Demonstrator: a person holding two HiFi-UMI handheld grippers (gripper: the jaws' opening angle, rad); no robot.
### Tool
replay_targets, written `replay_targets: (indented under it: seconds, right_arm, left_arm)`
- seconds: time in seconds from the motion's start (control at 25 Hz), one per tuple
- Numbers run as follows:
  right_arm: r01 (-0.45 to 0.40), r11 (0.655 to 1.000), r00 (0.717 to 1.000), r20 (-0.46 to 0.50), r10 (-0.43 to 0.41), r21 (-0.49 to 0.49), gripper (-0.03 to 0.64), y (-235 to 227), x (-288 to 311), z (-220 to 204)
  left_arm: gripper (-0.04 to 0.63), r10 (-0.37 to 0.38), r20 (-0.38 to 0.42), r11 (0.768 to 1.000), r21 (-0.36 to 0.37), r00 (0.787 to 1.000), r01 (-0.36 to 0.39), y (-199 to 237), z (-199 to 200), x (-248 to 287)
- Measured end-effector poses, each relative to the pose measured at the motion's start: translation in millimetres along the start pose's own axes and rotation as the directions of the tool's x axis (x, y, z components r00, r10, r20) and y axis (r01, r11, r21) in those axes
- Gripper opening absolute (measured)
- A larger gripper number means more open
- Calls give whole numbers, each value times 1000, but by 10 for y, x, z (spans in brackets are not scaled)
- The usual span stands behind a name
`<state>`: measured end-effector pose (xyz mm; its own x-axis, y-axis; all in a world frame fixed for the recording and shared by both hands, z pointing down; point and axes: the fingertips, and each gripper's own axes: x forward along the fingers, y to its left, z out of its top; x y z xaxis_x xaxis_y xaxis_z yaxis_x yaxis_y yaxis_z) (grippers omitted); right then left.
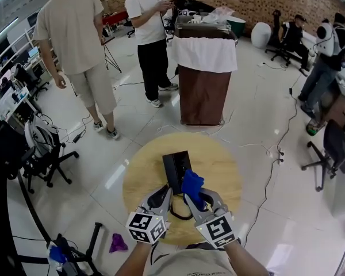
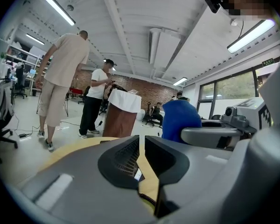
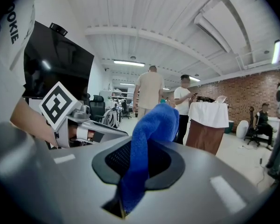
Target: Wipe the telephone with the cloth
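The table (image 1: 139, 174) carries the telephone (image 1: 175, 167) flat, directly ahead of you. Your left hand-held gripper (image 1: 162, 197), jaws barely apart and empty, sits at its near edge, probably to steady it. Your right hand-held gripper (image 1: 194, 198) clamps the blue cloth (image 1: 192, 183), free end forward for wiping.

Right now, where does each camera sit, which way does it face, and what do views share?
Head view: on the person's head, steeply down onto the table, telephone, left claw, right claw and forearms.
Left gripper view: on the left claw, nearly level along its slightly parted, empty jaws across the room; right claw at right.
Right gripper view: on the right claw, along jaws shut on the blue cloth; left claw and left hand at left.
Shared: all three show the cloth and the white-draped stand.
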<state>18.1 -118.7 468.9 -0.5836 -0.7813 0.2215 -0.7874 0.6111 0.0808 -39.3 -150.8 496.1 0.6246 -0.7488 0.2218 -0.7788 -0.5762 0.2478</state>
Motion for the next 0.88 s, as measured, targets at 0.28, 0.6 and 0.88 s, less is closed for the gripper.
replay_targets:
  seconds: [0.28,0.6,0.88]
  right_arm:
    - [-37,999,999,3,37,1,61,-105,159,-68]
    - [-59,998,998,-14,59,6,61,-147,228,-191]
    - [-56,998,997,-54,58,22,61,-236,214,-318]
  left_arm:
    - [70,-17,-11,998,-60,1000,16,187,-140,151]
    - [119,-39,-70,991,-127,997,30,496,-346,342]
    - [166,-79,-150,967,-253,986,39,869,-761,615]
